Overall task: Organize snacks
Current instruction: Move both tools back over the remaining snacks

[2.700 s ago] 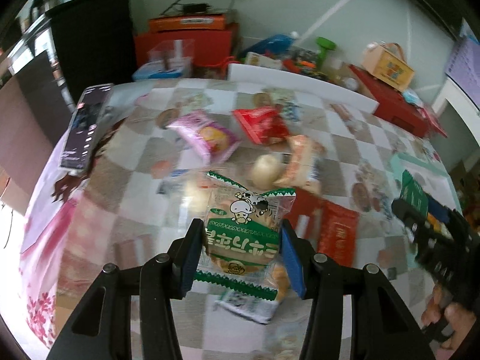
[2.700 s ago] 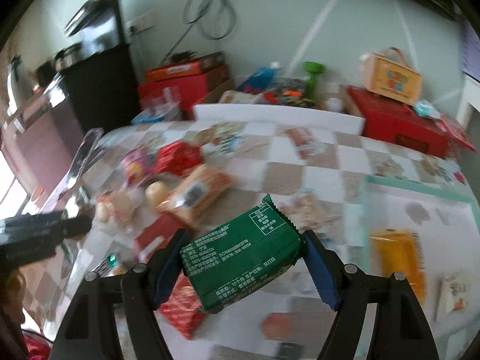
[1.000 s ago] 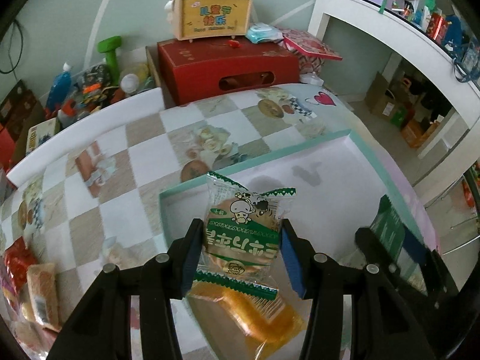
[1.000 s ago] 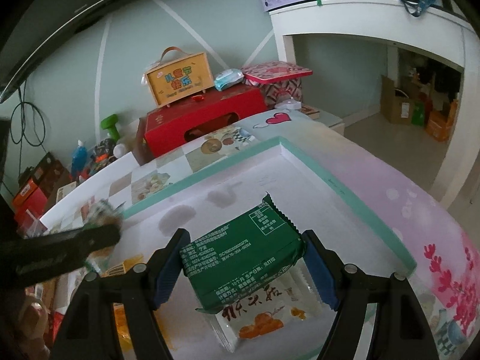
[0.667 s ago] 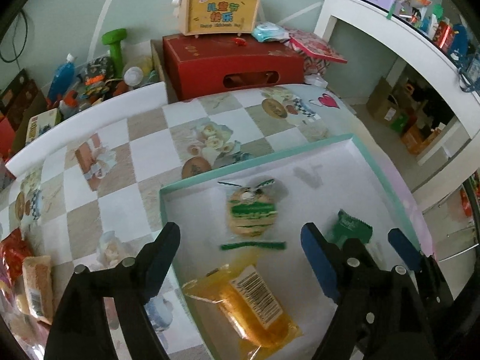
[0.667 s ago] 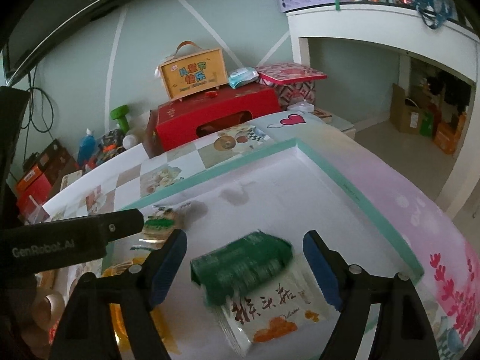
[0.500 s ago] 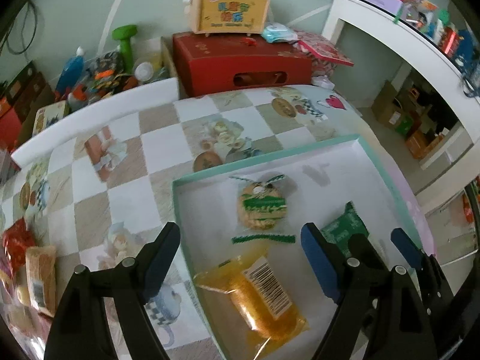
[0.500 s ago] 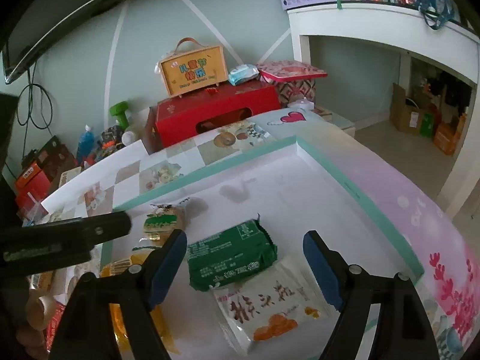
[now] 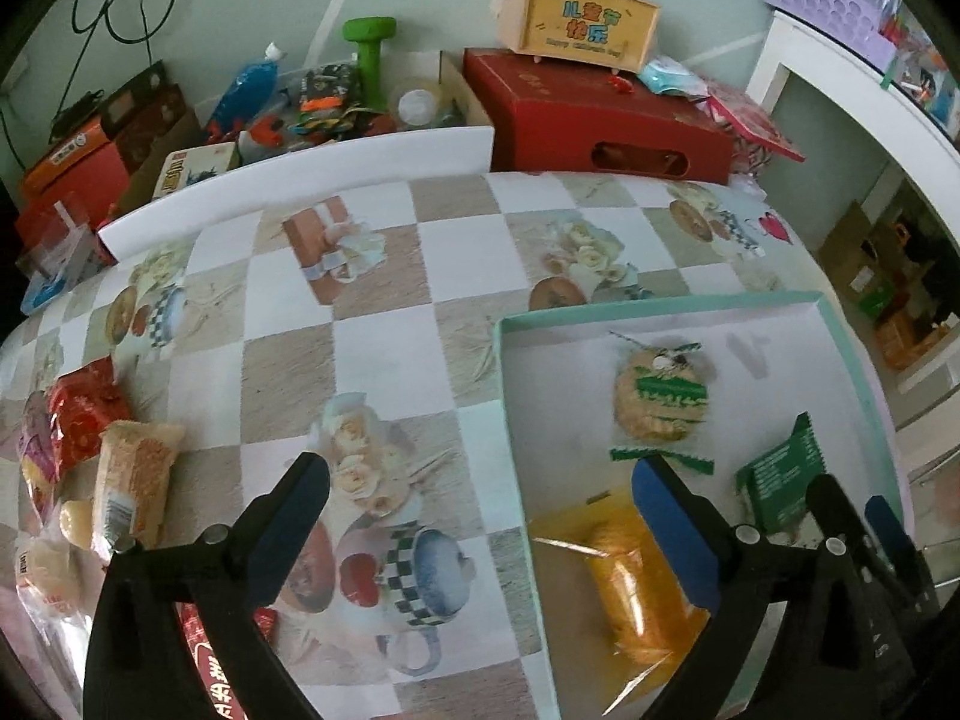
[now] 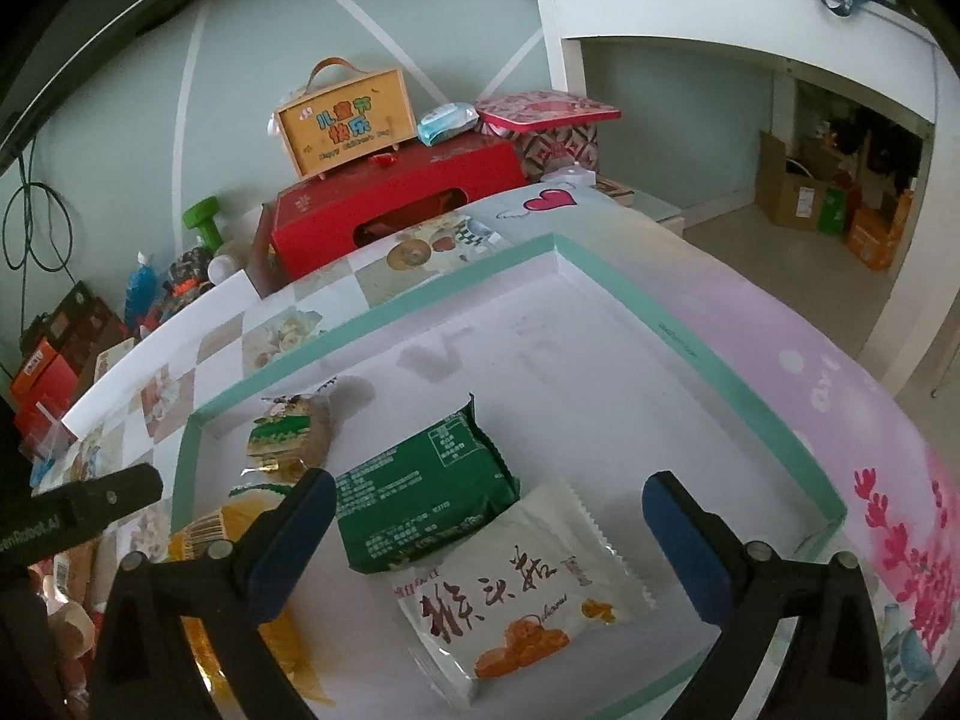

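Drop step in hand: both your left tool [image 9: 477, 516] and right tool [image 10: 483, 531] are opening, nothing between them (packets lie in the tray [image 10: 744, 408]); next, fetch the snacks left of the tray [image 9: 129, 480].

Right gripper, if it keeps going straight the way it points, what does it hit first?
Probably the white snack packet lying in the tray, with the green packet close beside it. The right gripper is empty, its jaws opening; depth is uncertain.
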The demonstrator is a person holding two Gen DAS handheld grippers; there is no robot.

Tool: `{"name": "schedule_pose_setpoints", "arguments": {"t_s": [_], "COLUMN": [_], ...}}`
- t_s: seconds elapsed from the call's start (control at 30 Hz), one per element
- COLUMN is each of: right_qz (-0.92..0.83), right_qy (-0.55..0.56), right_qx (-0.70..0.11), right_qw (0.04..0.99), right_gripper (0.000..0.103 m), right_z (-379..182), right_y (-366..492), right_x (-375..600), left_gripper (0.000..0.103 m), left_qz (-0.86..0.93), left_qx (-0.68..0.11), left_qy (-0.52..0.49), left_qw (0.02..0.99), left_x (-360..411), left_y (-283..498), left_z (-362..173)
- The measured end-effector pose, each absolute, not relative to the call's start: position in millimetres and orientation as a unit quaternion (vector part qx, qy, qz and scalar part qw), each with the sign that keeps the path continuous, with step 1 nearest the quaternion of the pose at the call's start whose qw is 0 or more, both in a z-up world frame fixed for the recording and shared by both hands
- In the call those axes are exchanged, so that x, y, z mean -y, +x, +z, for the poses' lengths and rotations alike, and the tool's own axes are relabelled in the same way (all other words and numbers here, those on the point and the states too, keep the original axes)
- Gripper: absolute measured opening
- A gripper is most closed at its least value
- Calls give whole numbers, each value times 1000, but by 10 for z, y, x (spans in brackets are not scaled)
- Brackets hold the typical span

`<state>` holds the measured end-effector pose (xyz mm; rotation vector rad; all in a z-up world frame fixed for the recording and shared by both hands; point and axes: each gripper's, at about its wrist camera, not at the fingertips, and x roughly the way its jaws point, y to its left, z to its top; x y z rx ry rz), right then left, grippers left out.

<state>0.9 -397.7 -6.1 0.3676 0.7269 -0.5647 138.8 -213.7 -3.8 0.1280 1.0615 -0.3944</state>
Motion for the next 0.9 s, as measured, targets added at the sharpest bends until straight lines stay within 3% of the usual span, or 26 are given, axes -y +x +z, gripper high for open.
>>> {"name": "schedule_pose_setpoints", "arguments": {"t_s": [0.4,0.9], "right_qz": [-277,-209], "right_qy": [167,137], "right_qx": [-353,-374], "right_qw": [878,893], "right_gripper": [103,103], "right_z": [-46,55], "right_y": [10,301], "right_x": [3944,3385], "left_gripper": [101,101], "left_qz": [-183,-80], "left_qx": [-506,-513], "left_qy": [-6,-9], "left_qw": [843,855], "left_x": [1563,411], "left_y": [1140,952], "left_z": [85,51]}}
